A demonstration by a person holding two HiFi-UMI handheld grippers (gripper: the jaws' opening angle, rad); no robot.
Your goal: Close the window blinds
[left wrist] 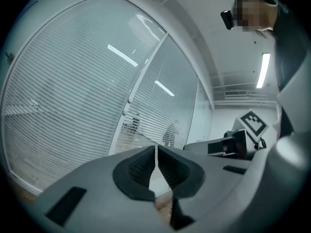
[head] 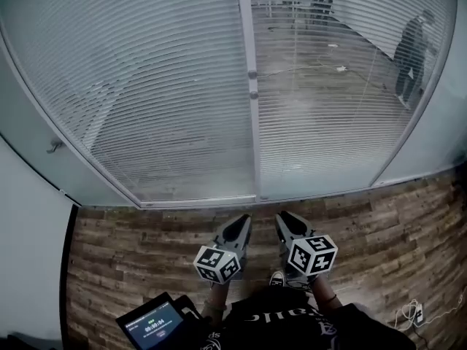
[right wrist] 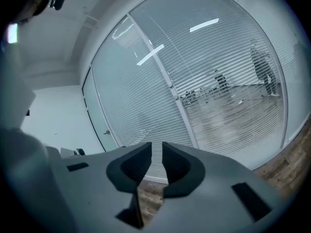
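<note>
The left gripper's (left wrist: 156,149) dark ribbed pads are pressed together at the tips, with nothing between them. The right gripper's (right wrist: 156,147) pads stand a narrow slit apart, and I see only floor and window through the gap, so it holds nothing either. From the head view I have both grippers side by side, low in front of the person, with their marker cubes facing the camera and their tips pointing toward the window.

The white slatted window blinds (head: 146,86) hang behind glass straight ahead of the fingers, well apart from both pairs and touched by neither. A pale metal upright frame post (head: 252,108) splits the window roughly in line with the space between the grippers. Left of the post, the slats look nearly opaque. Right of it they are tilted open enough that I can see through to a room with a standing person in dark clothes (head: 412,53).

Below the window lies brown wood-plank flooring (head: 131,246). A small dark tablet with a lit screen (head: 153,325) sits at the lower left.
</note>
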